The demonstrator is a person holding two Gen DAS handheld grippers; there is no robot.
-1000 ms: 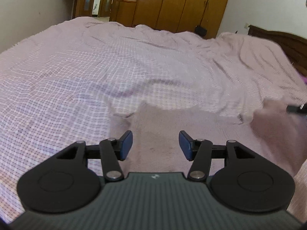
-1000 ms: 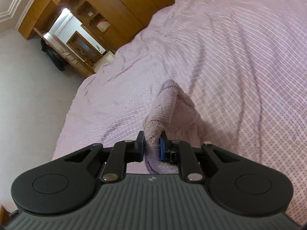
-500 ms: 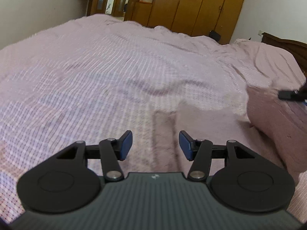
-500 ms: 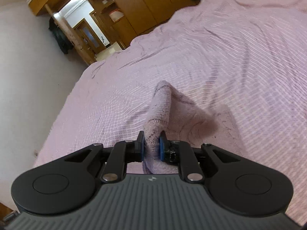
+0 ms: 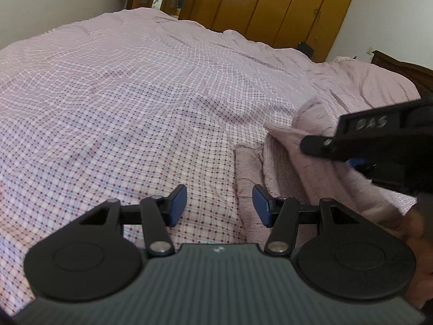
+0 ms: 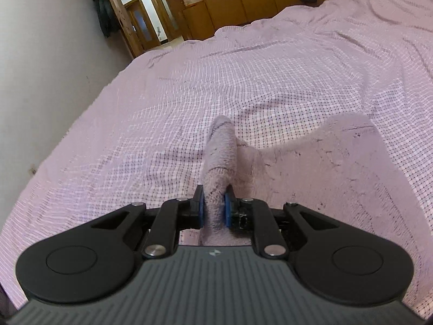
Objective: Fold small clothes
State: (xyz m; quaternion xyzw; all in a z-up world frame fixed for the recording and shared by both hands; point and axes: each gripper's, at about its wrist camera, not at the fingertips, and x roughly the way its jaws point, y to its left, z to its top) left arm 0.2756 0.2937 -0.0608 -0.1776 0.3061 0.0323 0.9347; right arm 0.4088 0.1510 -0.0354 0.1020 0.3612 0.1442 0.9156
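A small fuzzy pink garment [image 6: 311, 168] lies on the checked bedsheet [image 6: 189, 103]. My right gripper [image 6: 213, 208] is shut on a bunched edge of it and holds that edge up, folded over the rest. In the left wrist view the garment [image 5: 286, 159] lies at the right, with the right gripper [image 5: 360, 159] gripping its raised fold. My left gripper [image 5: 219, 205] is open and empty, low over the sheet just left of the garment's near edge.
The bed [image 5: 121, 94] stretches far and left, covered by the rumpled pink checked sheet. Wooden wardrobes [image 5: 284, 8] and a doorway [image 6: 140, 19] stand beyond the bed. A dark headboard [image 5: 406, 67] shows at the far right. A white wall [image 6: 54, 67] runs along the bed's left side.
My right gripper has carried the garment's edge leftwards, over the rest of it, and now sits close to my left gripper. My left gripper has shifted left off the garment, still open.
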